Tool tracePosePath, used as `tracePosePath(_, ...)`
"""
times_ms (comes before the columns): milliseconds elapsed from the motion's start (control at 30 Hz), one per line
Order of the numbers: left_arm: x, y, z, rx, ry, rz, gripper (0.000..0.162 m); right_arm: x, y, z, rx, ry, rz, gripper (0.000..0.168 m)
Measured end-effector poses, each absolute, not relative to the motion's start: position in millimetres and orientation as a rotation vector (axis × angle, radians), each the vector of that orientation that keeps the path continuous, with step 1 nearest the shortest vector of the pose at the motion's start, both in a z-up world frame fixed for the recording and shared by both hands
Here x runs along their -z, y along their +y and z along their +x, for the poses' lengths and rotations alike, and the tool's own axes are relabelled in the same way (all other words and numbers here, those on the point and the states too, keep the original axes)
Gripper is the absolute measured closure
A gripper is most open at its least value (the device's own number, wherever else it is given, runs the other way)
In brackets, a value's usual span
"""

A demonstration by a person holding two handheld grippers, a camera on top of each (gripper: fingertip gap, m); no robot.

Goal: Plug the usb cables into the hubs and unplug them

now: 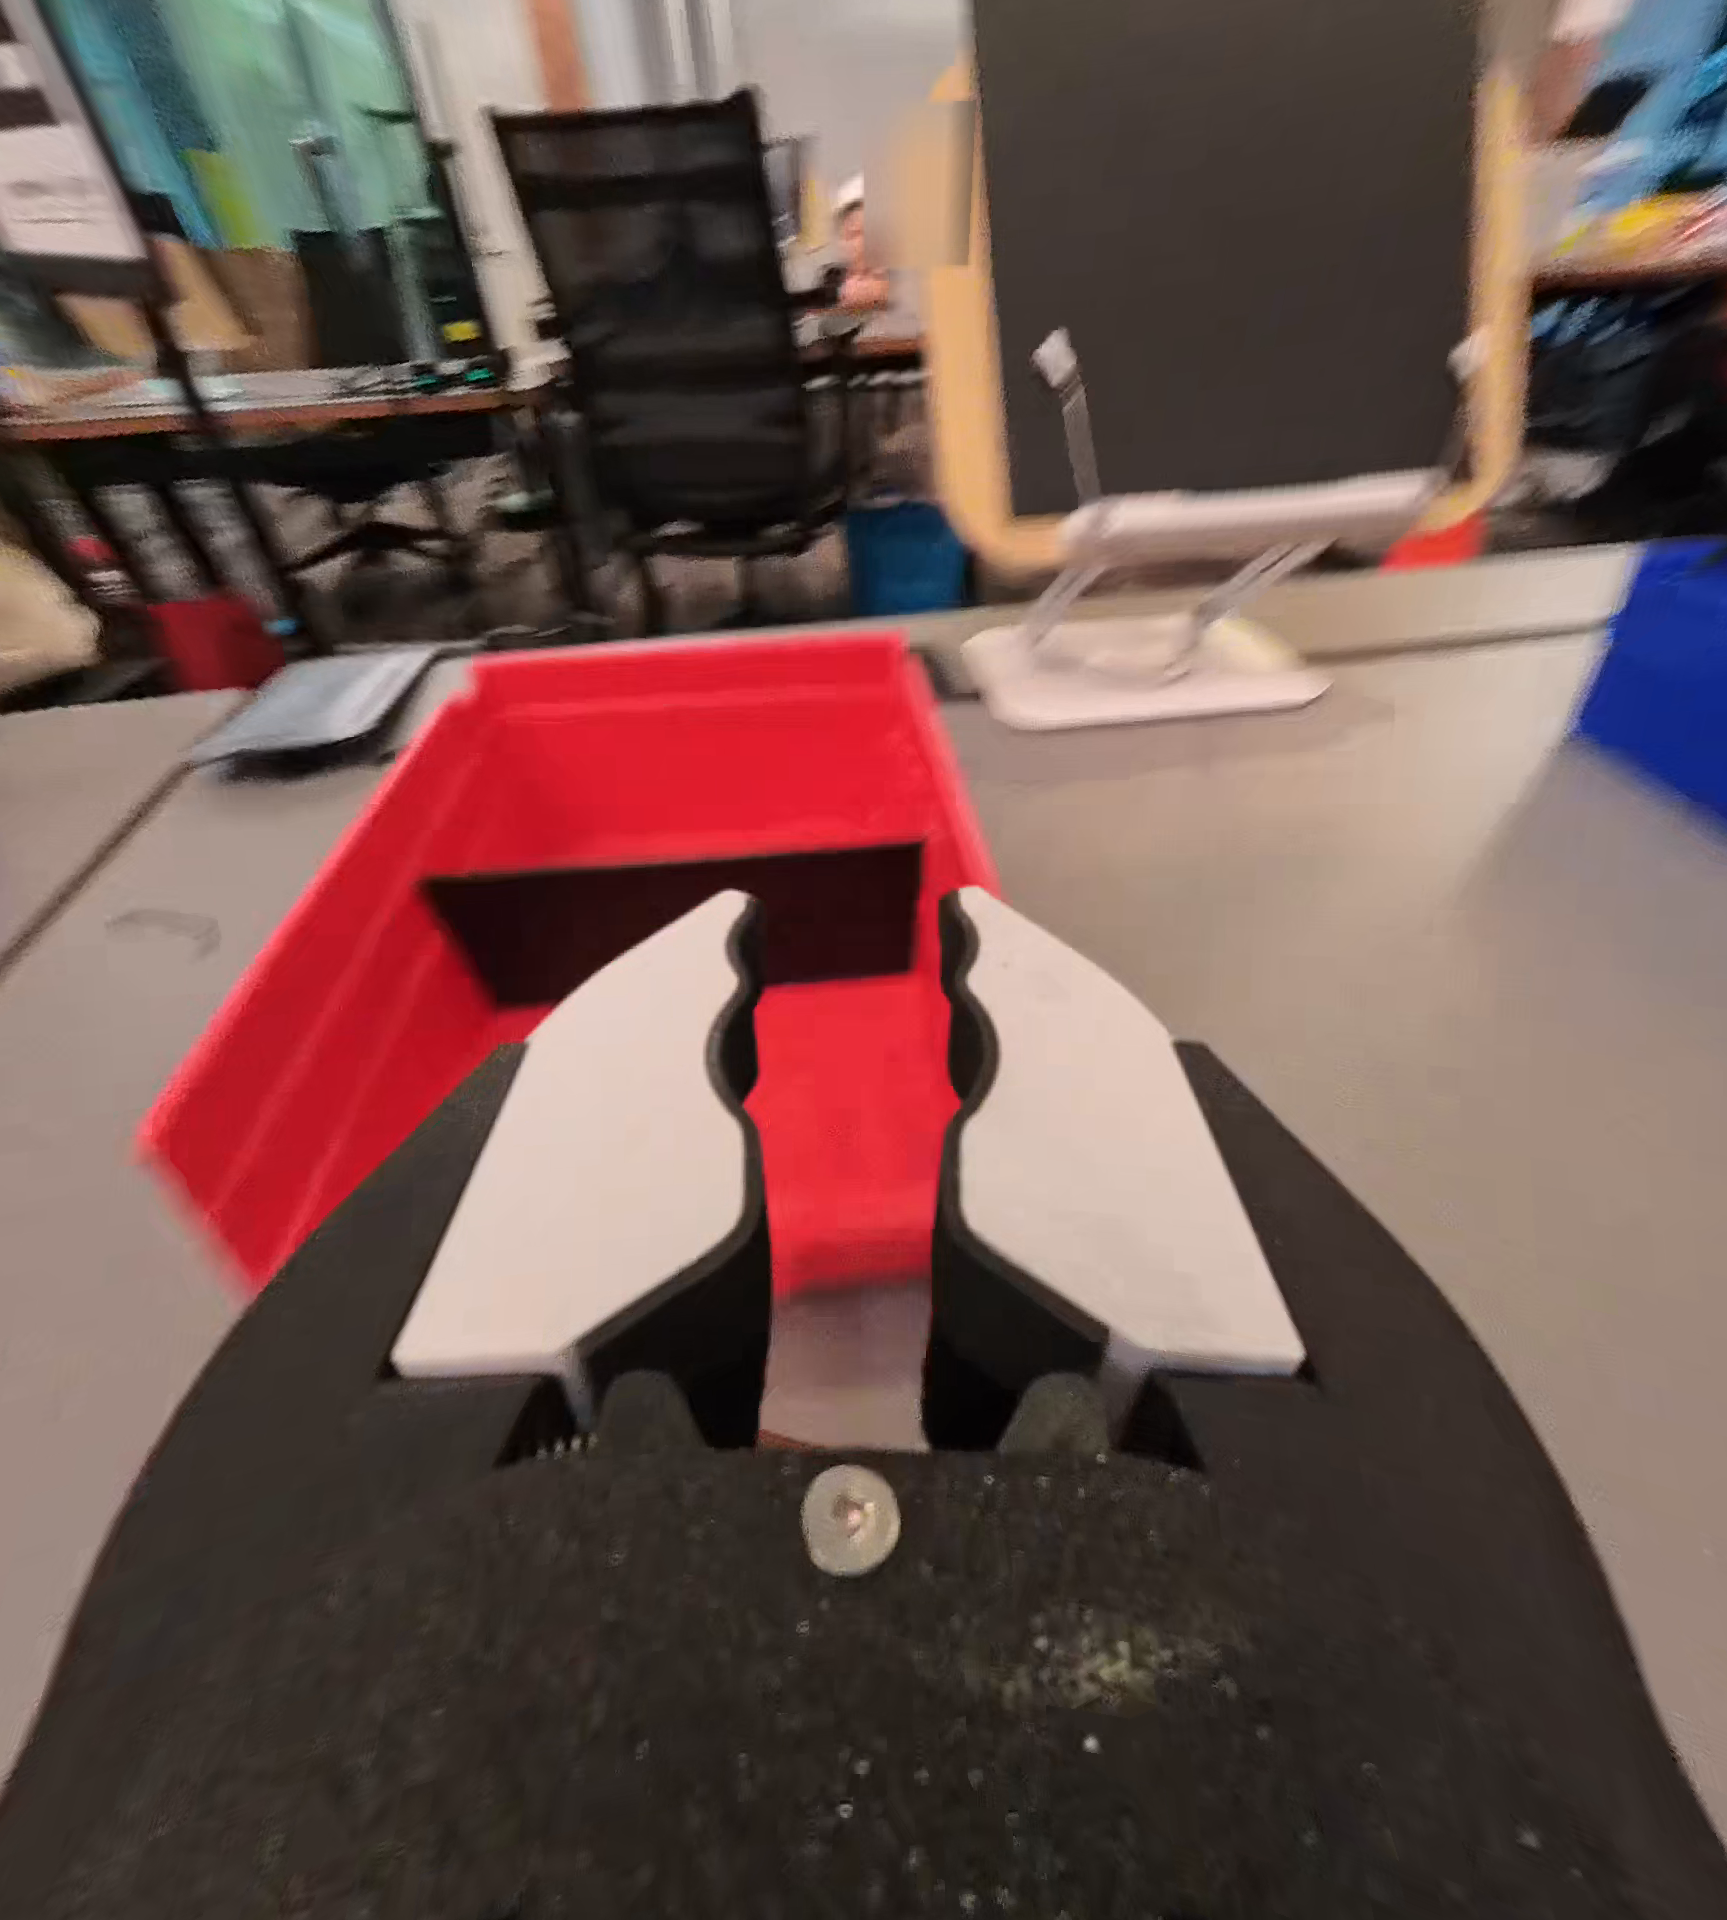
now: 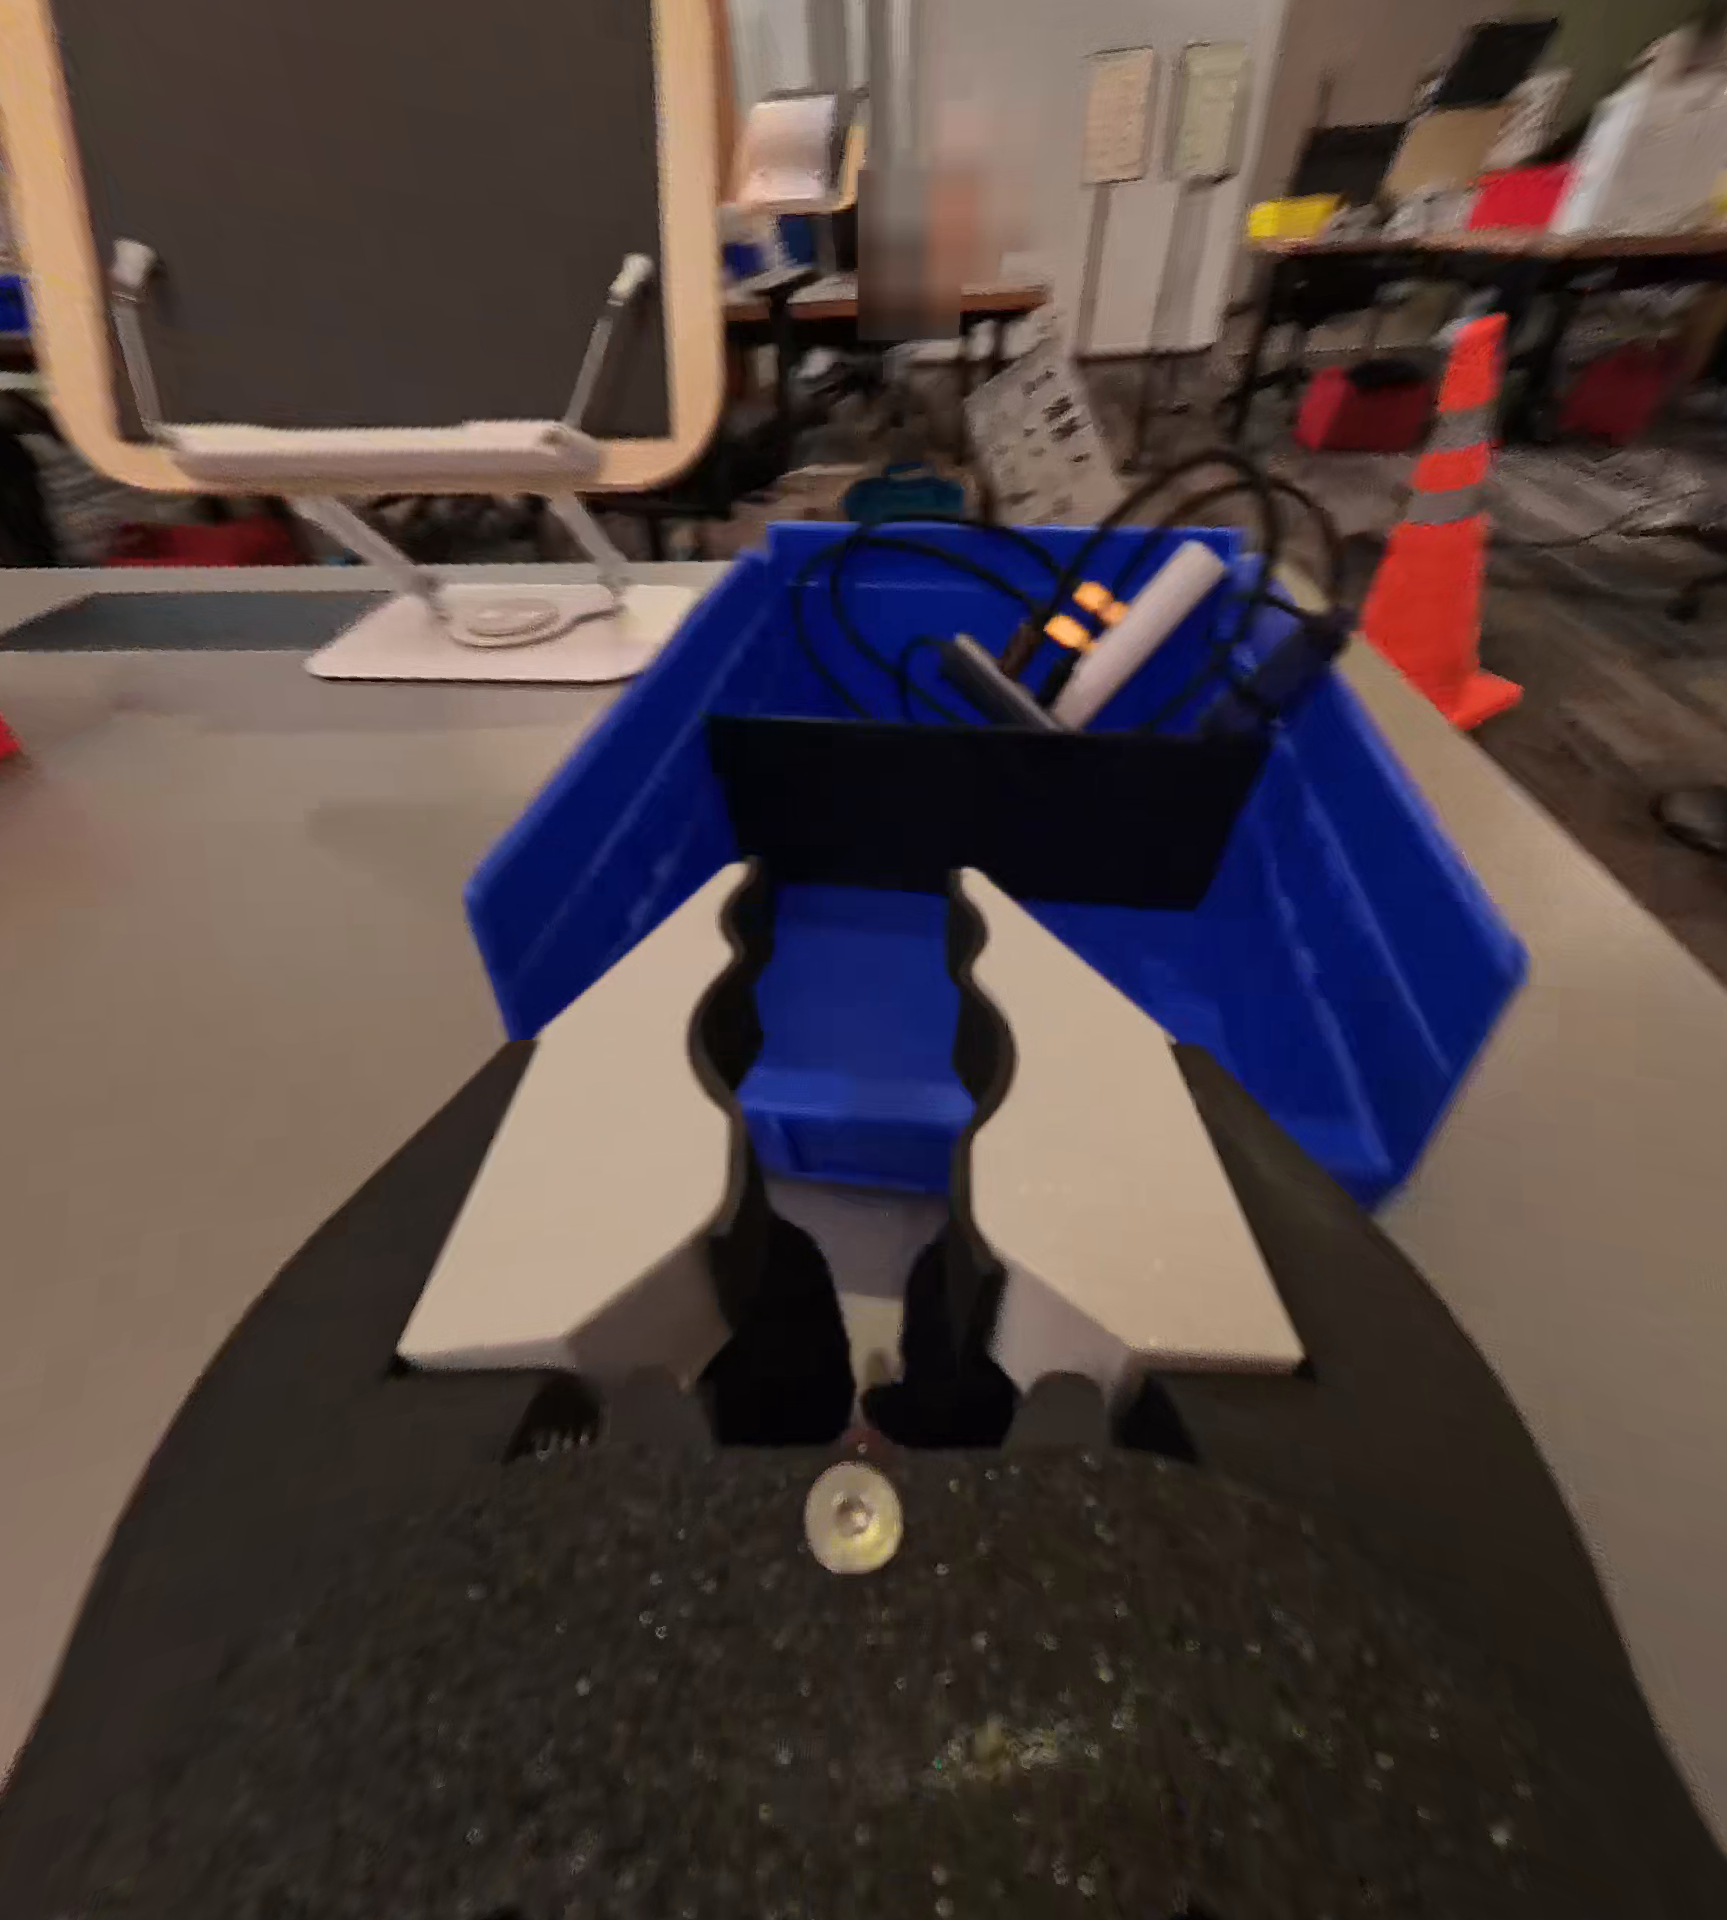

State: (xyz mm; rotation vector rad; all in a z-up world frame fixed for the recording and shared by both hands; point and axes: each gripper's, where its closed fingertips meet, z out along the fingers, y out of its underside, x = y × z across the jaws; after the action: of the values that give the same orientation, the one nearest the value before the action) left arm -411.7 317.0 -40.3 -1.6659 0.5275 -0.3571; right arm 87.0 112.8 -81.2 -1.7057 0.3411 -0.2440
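The left gripper (image 1: 848,935) hangs over the near end of a red bin (image 1: 568,831) on the grey table (image 1: 1358,987), its fingers parted with nothing between them. A black divider (image 1: 672,925) crosses the bin just past the fingertips. The right gripper (image 2: 854,904) points into a blue bin (image 2: 1358,987), fingers likewise spread and holding nothing, its tips near a black divider (image 2: 984,810). Behind that divider lie black cables (image 2: 869,592), a white tube (image 2: 1150,623) and a dark stick (image 2: 994,681). A white stand (image 2: 485,623) carrying a dark tablet (image 2: 360,208) sits farther back on the table; an orange cone (image 2: 1441,540) stands on the floor to the right
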Motion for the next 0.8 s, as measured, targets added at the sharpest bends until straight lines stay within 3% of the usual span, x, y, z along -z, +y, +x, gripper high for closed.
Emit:
tracePosePath(33, 58.3, 312.0, -426.0, 0.290, 0.532, -1.681, 0.130, 85.5, 107.1, 91.5, 0.299, 0.366, -1.682, 0.147)
tracePosePath(133, 94.9, 308.8, -449.3, 0.199, 0.535, -1.710, 0.145, 91.5, 114.3, 99.5, 0.277, 0.368, -1.725, 0.136)
tracePosePath(200, 96.2, 316.0, -448.8, 0.308, 0.494, -1.741, 0.138, 102.6, 119.2, 110.0, 0.327, 0.371, -1.757, 0.137)
tracePosePath(800, 115.1, 331.5, -470.4, 0.442, 0.395, -1.830, 0.135, 104.5, 131.8, 115.5, 0.395, 0.353, -1.788, 0.140)
